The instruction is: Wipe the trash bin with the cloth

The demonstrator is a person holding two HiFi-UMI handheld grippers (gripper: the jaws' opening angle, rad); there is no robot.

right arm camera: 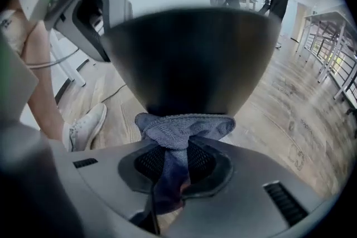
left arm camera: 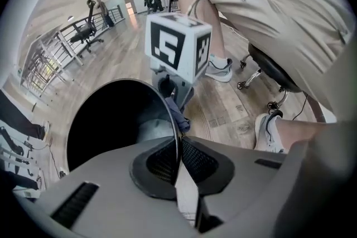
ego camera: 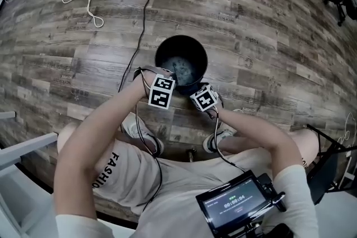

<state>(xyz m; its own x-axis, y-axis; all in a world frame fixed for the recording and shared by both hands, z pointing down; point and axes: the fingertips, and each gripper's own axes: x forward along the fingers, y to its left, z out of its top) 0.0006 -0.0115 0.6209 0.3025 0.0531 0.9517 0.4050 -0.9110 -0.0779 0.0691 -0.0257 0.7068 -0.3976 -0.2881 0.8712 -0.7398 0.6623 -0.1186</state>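
Two claws are at work on the trash bin (ego camera: pixel 159 52), which stands upright on the wooden floor (ego camera: pixel 268 36) just ahead of the person's shoes (ego camera: pixel 215 139).

1. Left claw (left arm camera: pixel 179 147): closed narrow on the thin rim of the bin, one pad inside and one outside. It steadies the bin.
2. Right claw (right arm camera: pixel 177 161): clamped on the cloth (right arm camera: pixel 184 125). The bunched blue-grey cloth sticks out past the pads and touches the outer wall of the bin (right arm camera: pixel 195 58), on the side nearest the person.

Progress, as a judgement:
- Done: cloth picked up, bin secured at the rim, cloth brought into contact with the outside wall.
- In hand: wiping appears to be at an early stage. The dark wall shows no streaks or damp marks to tell how much has been covered.
- Left: most of the outer wall, the rim, and possibly the inside.

Container contents:
- The bin is open at the top, with no lid or liner visible.
- From the head view its dark inside shows a pale grey patch at the bottom. Whether this is the bare base or something lying there cannot be told.
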